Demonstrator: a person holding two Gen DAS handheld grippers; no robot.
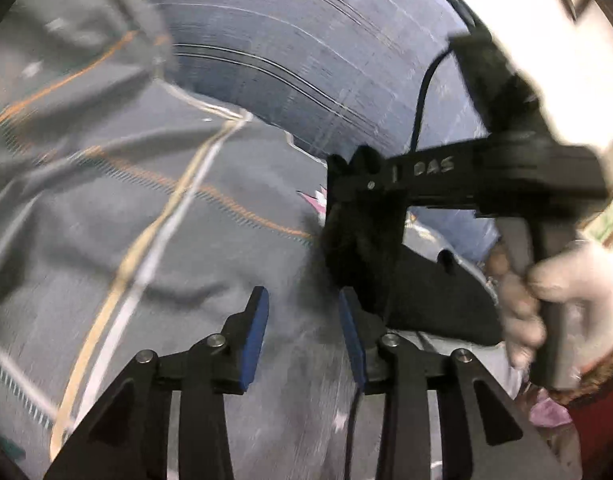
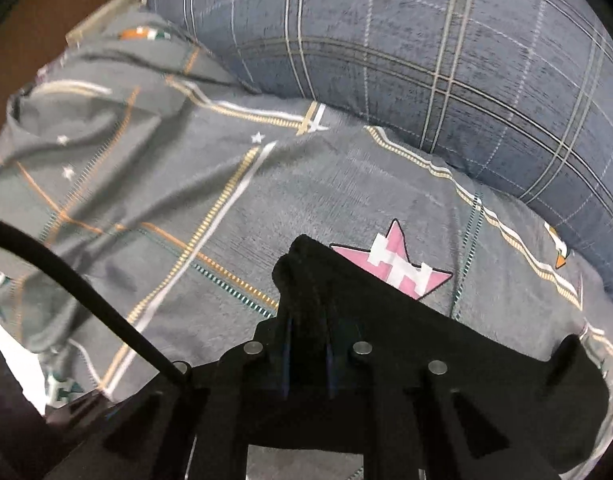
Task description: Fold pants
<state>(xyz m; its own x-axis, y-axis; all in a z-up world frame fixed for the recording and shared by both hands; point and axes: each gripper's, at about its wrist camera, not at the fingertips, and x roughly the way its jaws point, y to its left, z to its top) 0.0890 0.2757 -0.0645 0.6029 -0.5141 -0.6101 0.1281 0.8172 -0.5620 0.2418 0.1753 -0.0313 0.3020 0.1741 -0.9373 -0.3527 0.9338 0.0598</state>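
The black pants [image 2: 446, 344] hang from my right gripper [image 2: 308, 320], which is shut on a bunched edge of them above the grey bedsheet [image 2: 306, 200]. In the left wrist view the same pants [image 1: 426, 292] drape below the right gripper's body [image 1: 466, 184], held by a gloved hand [image 1: 562, 300]. My left gripper [image 1: 304, 312] is open and empty, its blue pads [image 1: 254, 332] just left of the hanging cloth, above the sheet [image 1: 146, 220]. That view is motion-blurred.
A blue plaid pillow or quilt [image 2: 426, 48] lies along the far side of the bed, also in the left wrist view [image 1: 286, 48]. A pink star print [image 2: 398, 268] marks the sheet. A black cable [image 2: 86, 296] crosses the lower left.
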